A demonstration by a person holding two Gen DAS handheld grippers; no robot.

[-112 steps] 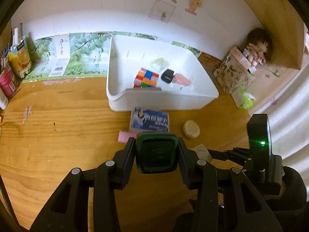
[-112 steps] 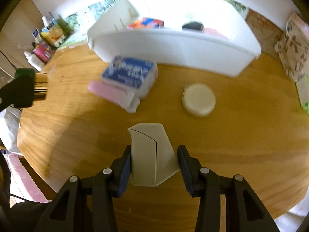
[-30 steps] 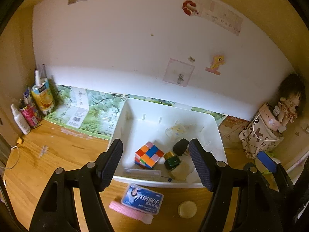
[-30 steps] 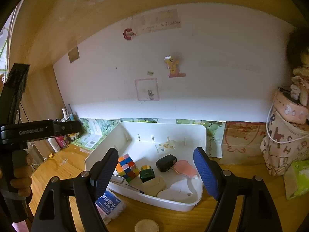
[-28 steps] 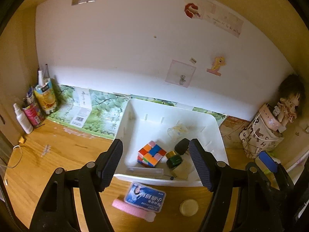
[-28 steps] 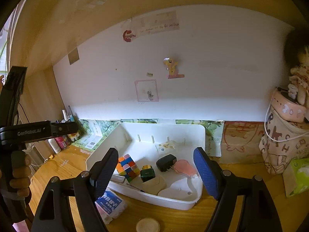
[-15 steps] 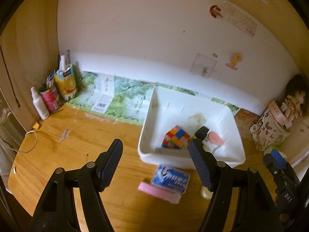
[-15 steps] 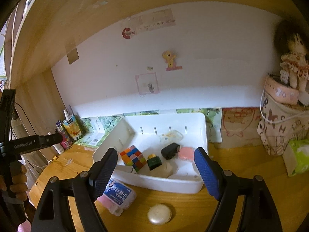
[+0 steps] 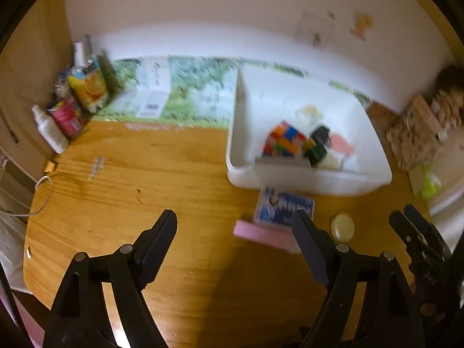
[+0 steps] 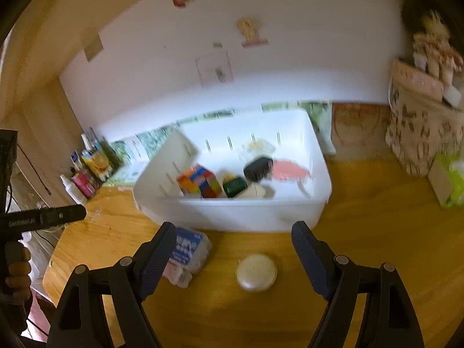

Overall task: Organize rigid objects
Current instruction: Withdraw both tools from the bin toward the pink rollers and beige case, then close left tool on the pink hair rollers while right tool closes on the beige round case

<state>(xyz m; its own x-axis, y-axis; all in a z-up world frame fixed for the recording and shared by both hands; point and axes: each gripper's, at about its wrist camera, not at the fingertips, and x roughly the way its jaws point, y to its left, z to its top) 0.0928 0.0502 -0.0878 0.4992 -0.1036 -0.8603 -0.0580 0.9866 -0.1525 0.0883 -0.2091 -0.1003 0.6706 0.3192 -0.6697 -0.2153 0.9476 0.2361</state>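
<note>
Wooden surface (image 9: 179, 174) carries a white bin (image 10: 232, 214) toward its back edge, w/ a green printed mat (image 9: 185, 92) at the back edge to the bin's left.

Inside the bin: multicolour puzzle cube (image 10: 200, 181) near its front-left, dark green block (image 10: 235, 185) just right of it, black adapter-like thing (image 10: 258, 168) behind that, pink flat piece (image 10: 288, 169) further right, beige piece (image 10: 256, 191) at the bin's front wall, small clear item w/ yellow (image 10: 256, 145) toward its back wall. Pics are motion-blurred, so finer contact can't be told.

Outside the bin, btw its front wall and the surface's front edge: blue-and-white packet (image 9: 282, 207), lying partly on a pink bar (image 9: 264, 233); round cream disc (image 10: 256, 272) to their right, apart from both.

Left gripper (image 9: 237, 240) has jaws apart, having just opened wider, nothing btw them; it hangs over bare wood left of the pink bar, its right finger (image 9: 308, 246) overlapping the bar's end in view. Right gripper (image 10: 233, 249) is also spread wide and empty, the disc framed btw its fingers but not touched.

Bottles and cartons (image 9: 72, 107) crowd the back-left corner; a patterned bag (image 10: 420, 133) w/ a doll (image 10: 432, 43) sits at the back-right corner.
</note>
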